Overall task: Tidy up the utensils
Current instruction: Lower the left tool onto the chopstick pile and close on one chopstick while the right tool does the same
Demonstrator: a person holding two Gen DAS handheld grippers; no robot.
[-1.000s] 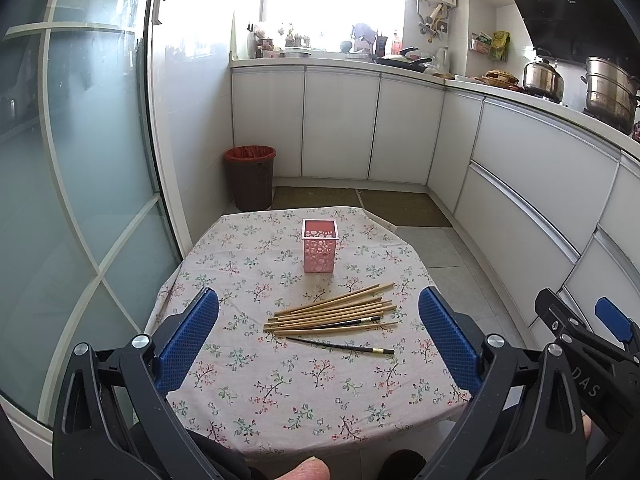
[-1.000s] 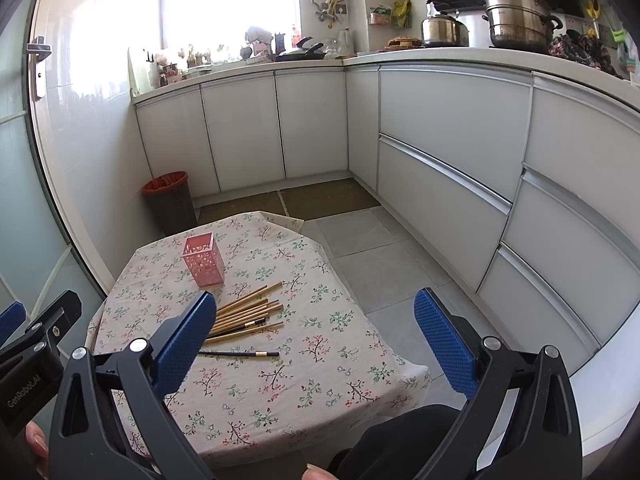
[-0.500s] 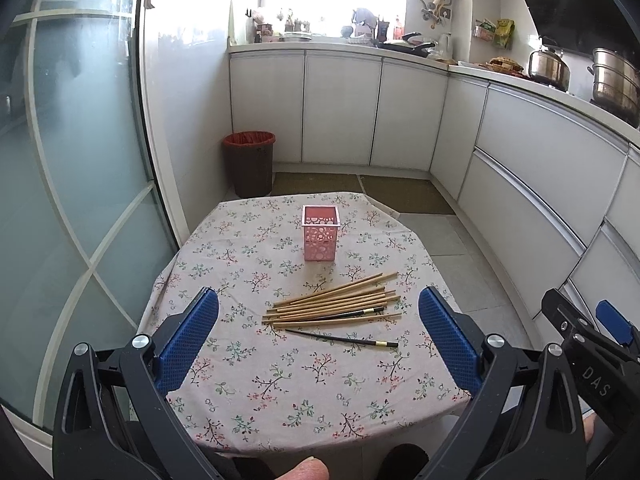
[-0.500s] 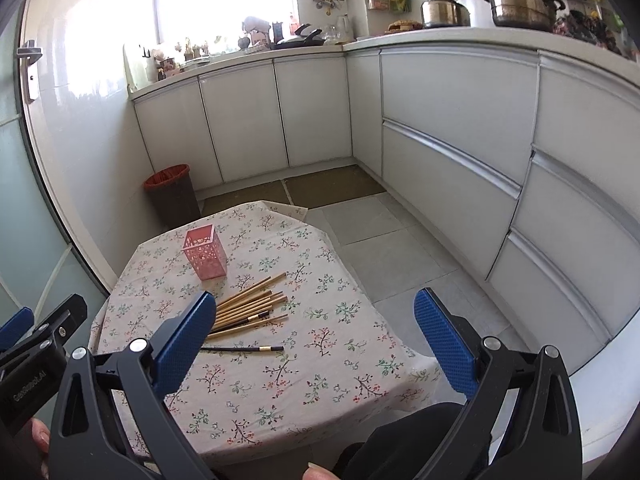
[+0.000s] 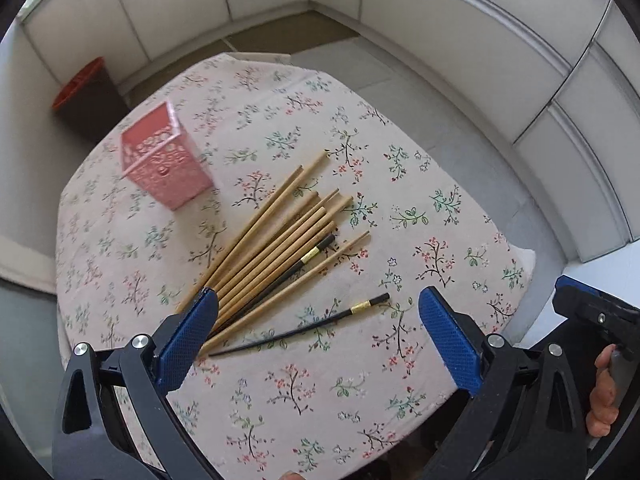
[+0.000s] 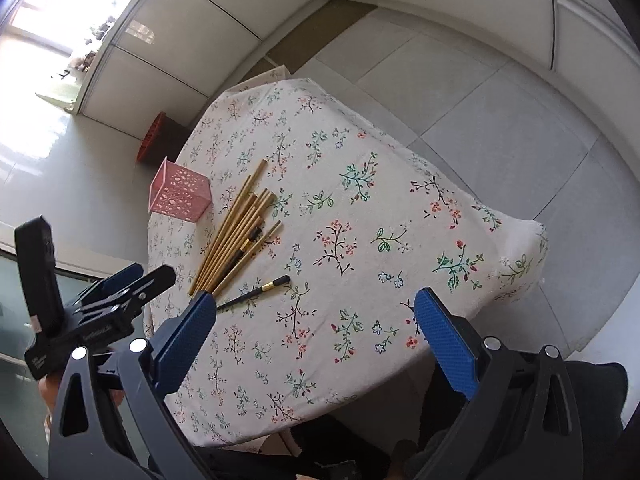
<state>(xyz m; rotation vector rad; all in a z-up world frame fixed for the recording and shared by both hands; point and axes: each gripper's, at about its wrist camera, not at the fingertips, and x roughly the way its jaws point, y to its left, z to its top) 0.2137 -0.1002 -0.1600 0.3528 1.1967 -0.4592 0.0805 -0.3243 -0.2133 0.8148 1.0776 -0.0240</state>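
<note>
Blue-padded left tongs (image 5: 316, 336) and right tongs (image 6: 314, 326) both hang released, tilted down over the chopsticks (image 5: 276, 236).

1. I can make out white lettering on the black body of the left tool (image 6: 100, 312) in my right wrist view, but it is too blurred for me to read.
2. I find no other text anywhere.
</note>
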